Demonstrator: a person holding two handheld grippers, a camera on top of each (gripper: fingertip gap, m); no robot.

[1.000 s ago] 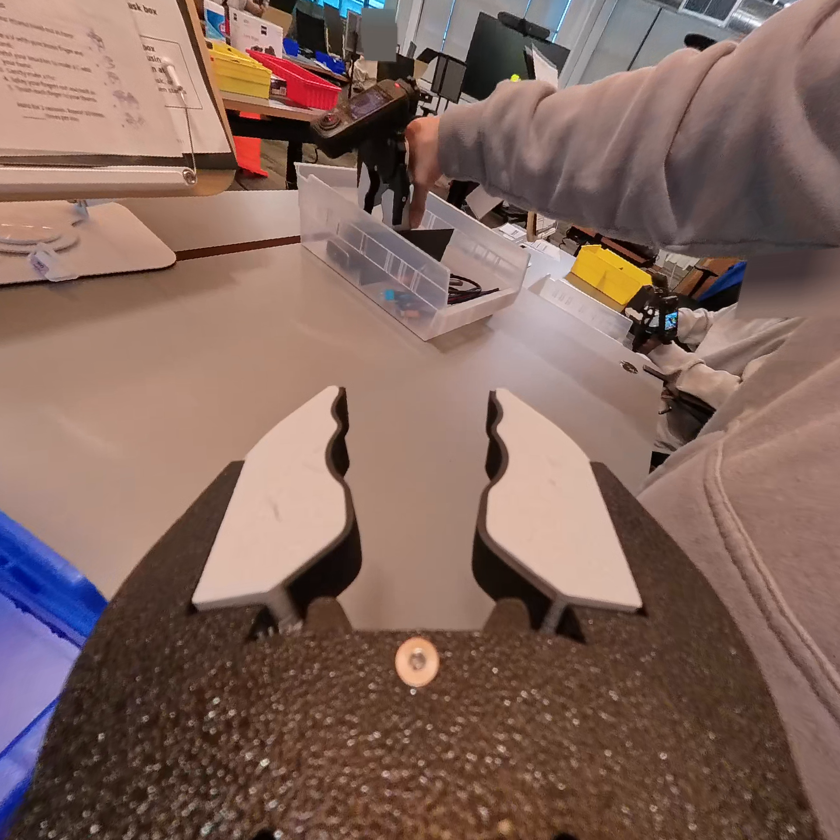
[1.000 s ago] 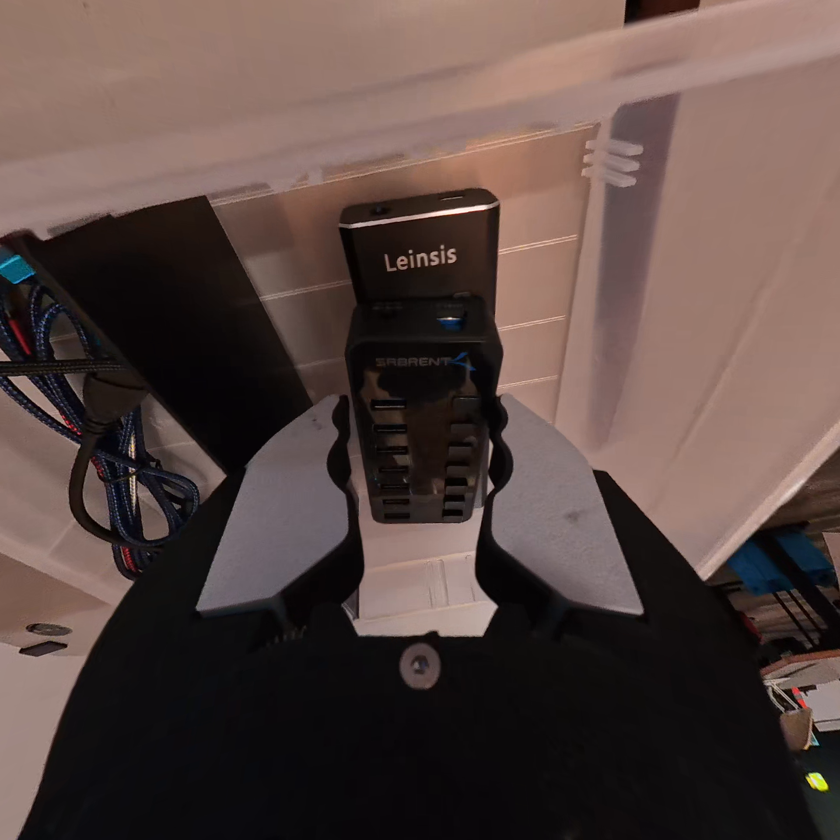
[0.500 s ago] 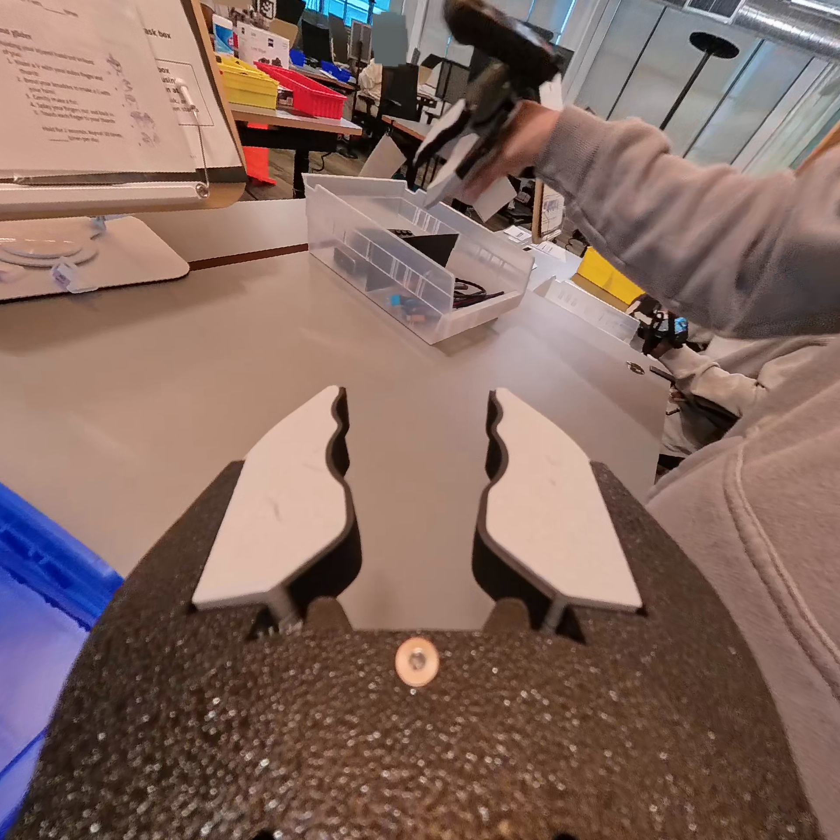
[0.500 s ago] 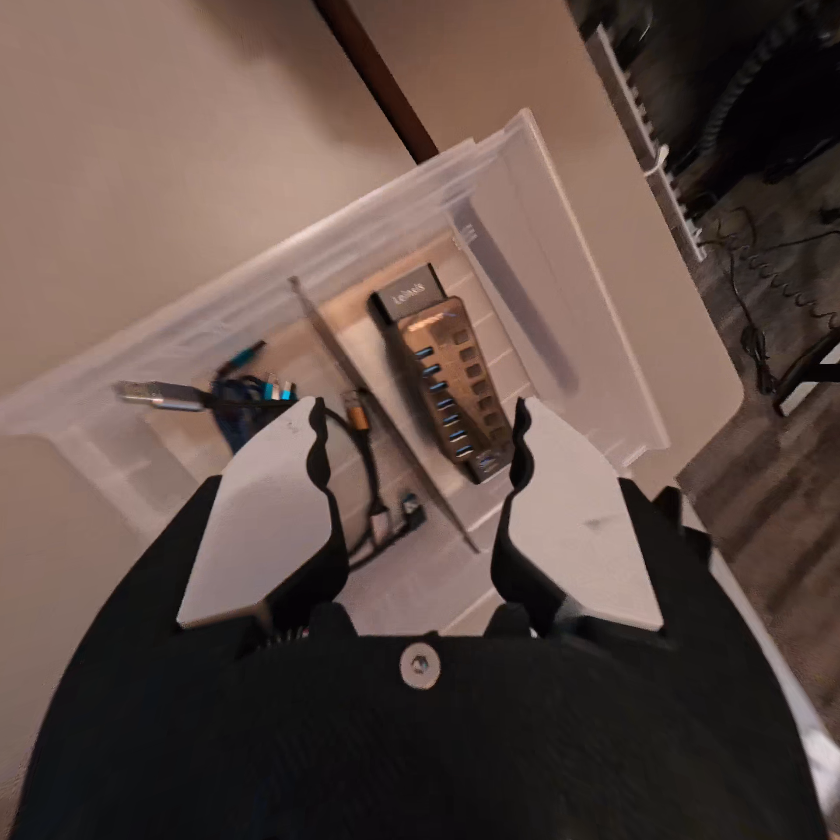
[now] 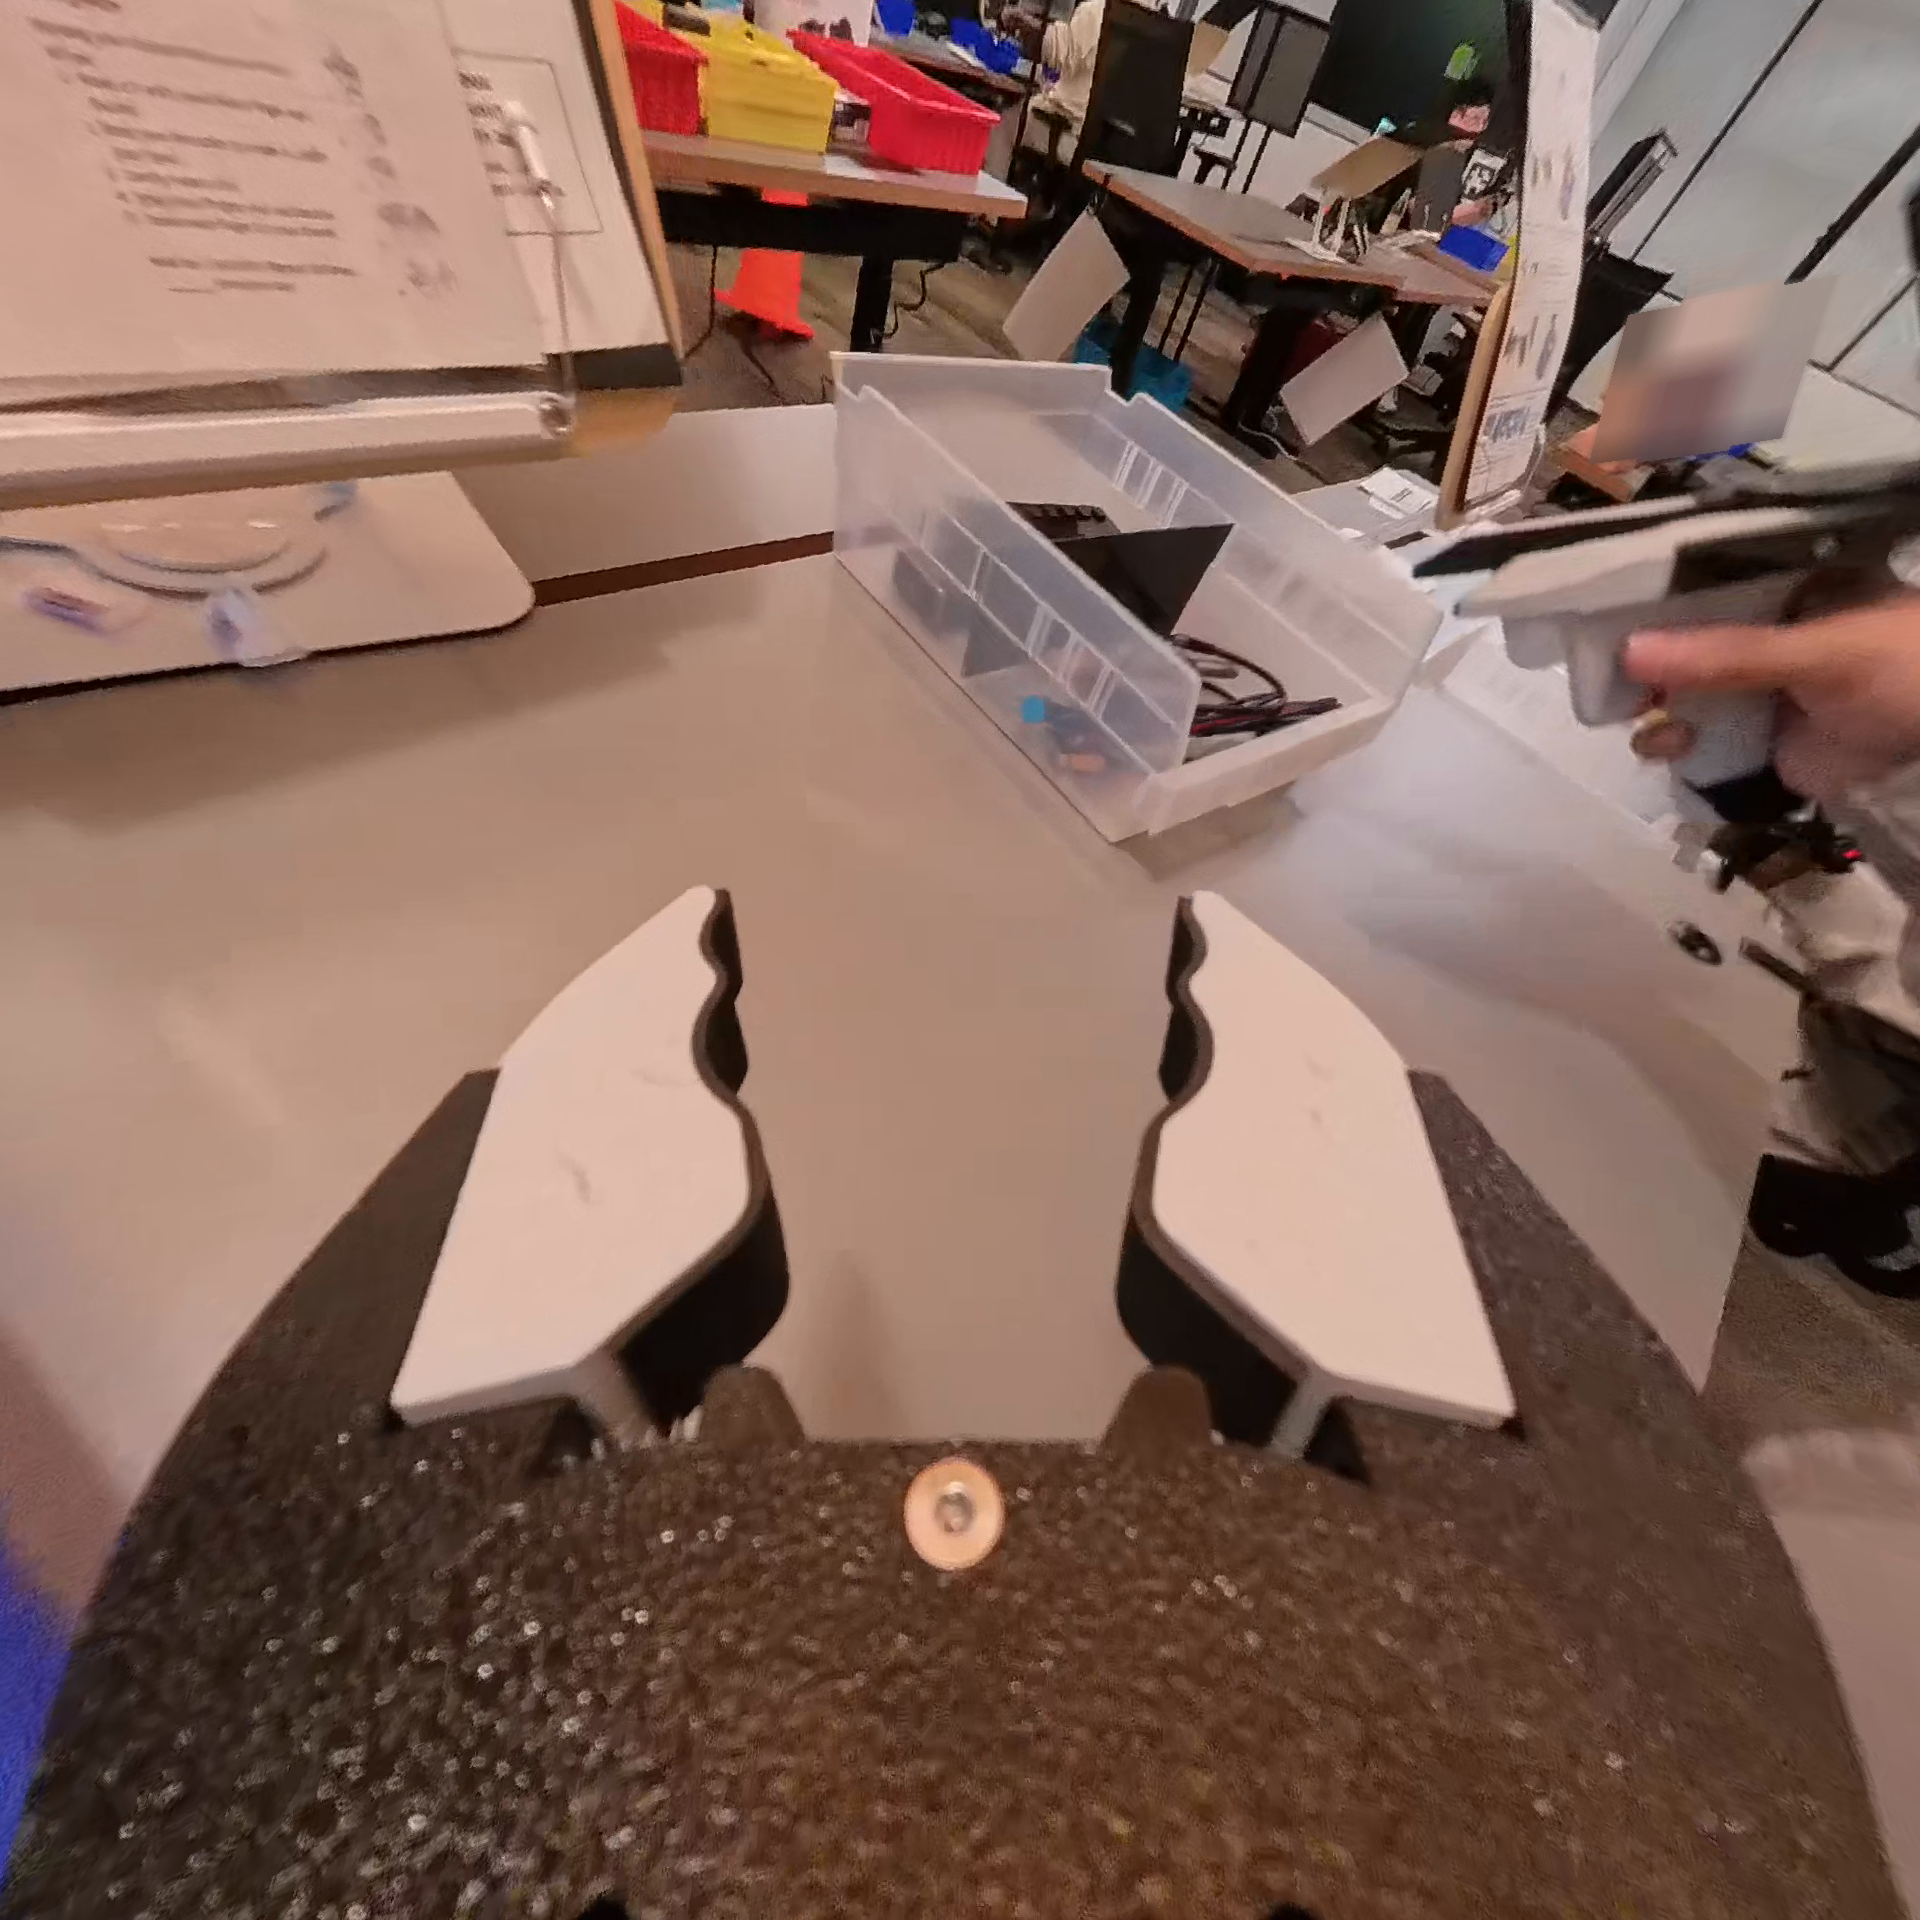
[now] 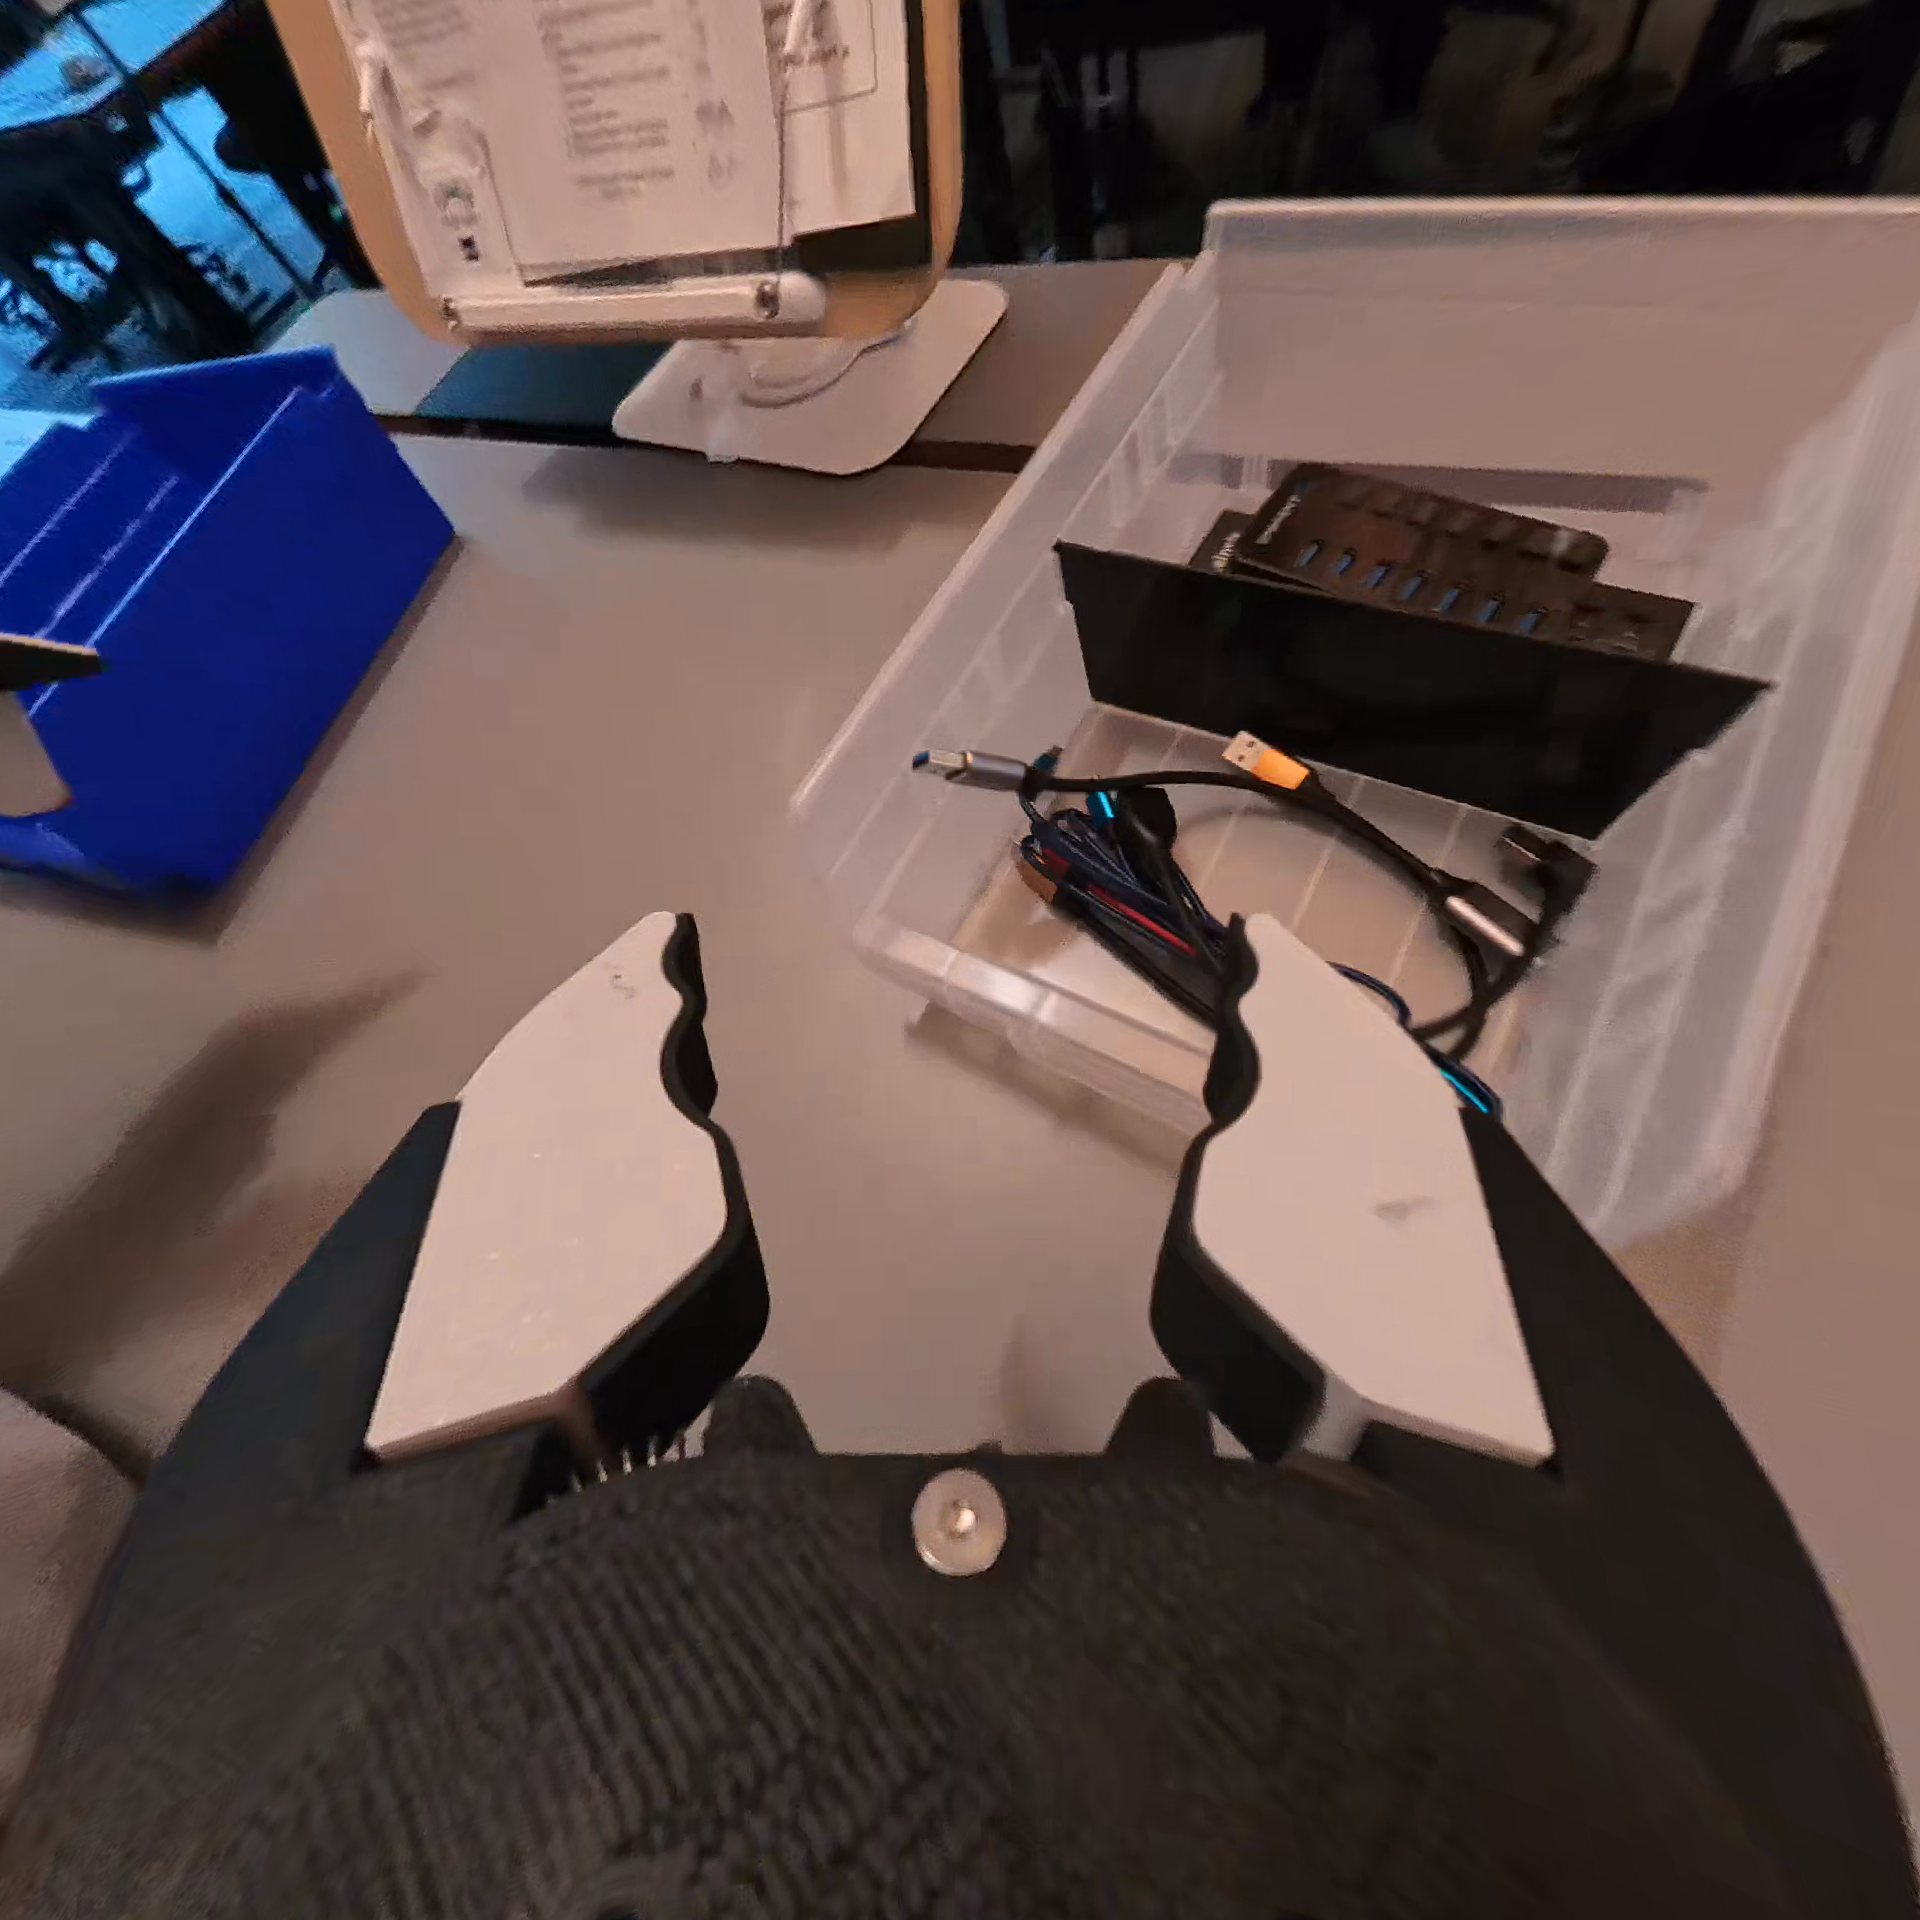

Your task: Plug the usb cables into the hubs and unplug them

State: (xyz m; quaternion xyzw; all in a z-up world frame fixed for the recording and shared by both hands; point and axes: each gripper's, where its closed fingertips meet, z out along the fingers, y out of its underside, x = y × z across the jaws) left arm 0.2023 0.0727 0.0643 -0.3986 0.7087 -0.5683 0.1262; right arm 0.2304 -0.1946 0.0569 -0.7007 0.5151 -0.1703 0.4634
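Note:
A clear plastic bin (image 6: 987,623) stands on the grey table. Behind its black divider (image 6: 1382,696) lie two black USB hubs (image 6: 1434,561), one on top of the other. A tangle of USB cables (image 6: 1143,842) lies in the front compartment. My right gripper (image 6: 958,935) is open and empty, above the table just off the bin's near left corner. My left gripper (image 5: 951,914) is open and empty over bare table, well short of the bin (image 5: 1039,499). The right gripper (image 5: 1444,584), held by a hand, also shows in the left wrist view to the right of the bin.
A blue bin (image 6: 208,623) stands at the left of the table. A document stand with papers (image 6: 665,156) on a white base (image 6: 831,395) stands behind. The table's edge (image 5: 1714,1091) runs to the right. A seated person and other tables are beyond.
My right gripper has left the black hub in the bin, risen and drawn back out to the bin's near corner, jaws wider. My left gripper has stayed open and turned a little.

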